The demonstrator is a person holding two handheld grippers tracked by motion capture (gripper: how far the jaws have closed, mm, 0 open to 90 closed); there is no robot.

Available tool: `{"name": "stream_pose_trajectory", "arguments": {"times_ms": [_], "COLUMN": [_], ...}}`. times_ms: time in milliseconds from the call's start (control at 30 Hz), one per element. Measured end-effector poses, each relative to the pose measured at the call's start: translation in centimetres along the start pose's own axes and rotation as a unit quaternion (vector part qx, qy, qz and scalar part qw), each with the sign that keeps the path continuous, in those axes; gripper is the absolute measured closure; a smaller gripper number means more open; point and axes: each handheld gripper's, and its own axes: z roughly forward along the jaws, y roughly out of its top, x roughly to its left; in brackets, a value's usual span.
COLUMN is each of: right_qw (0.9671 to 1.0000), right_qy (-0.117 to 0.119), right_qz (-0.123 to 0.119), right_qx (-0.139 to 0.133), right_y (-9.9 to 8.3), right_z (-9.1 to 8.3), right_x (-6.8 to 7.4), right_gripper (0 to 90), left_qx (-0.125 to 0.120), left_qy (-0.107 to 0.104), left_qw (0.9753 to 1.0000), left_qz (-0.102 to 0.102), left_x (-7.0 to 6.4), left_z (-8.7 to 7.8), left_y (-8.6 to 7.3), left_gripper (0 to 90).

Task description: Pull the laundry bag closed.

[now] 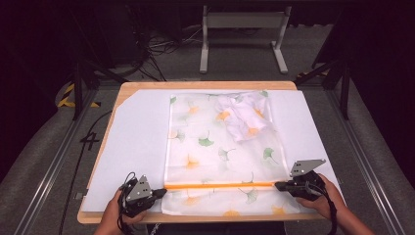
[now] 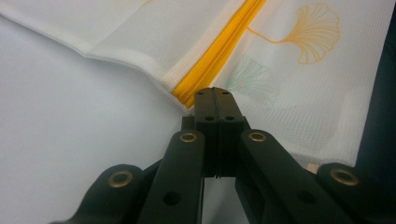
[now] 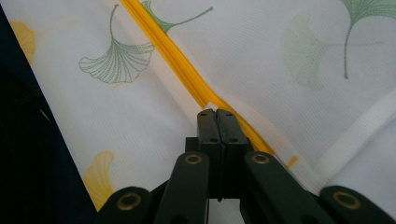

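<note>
Pinching at both ends of the yellow zipper [image 1: 220,185], I am holding a white mesh laundry bag printed with green and orange ginkgo leaves [image 1: 205,147] flat on the pale grey sheet [image 1: 137,142] that is covering the wooden table [image 1: 205,85]. The bag is lying lengthwise down the middle of the sheet, running from the far edge to the near edge, and the zipper is crossing it left to right close to the near end. My left gripper [image 1: 159,192] is sitting at the near left, its jaws pressed together right at the zipper's left end; in the left gripper view the black jaws are meeting at the yellow tape [image 2: 219,51], though I cannot tell whether fabric is actually caught between them. My right gripper [image 1: 279,185] is sitting at the near right, jaws likewise pressed together on the zipper's right end, where the right gripper view is showing the yellow strip [image 3: 177,60] running under the closed tips. A crumpled white garment [image 1: 243,116] is lying inside the bag near its far right corner, well apart from both grippers.
</note>
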Motion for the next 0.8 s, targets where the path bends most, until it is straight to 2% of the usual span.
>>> {"name": "stream_pose_trajectory", "arguments": {"times_ms": [800], "right_qw": [0.9999], "right_qy": [-0.009], "right_qz": [0.013], "right_qx": [0.002], "right_y": [-0.79], "right_z": [-0.93], "right_x": [-0.70], "right_gripper": [90.0], "left_qx": [-0.001], "left_qy": [-0.001], "left_qw": [1.0000], "left_qz": [-0.001], "left_x": [0.02], "left_z": [0.00], "left_y": [-0.01], "left_gripper": [90.0]}}
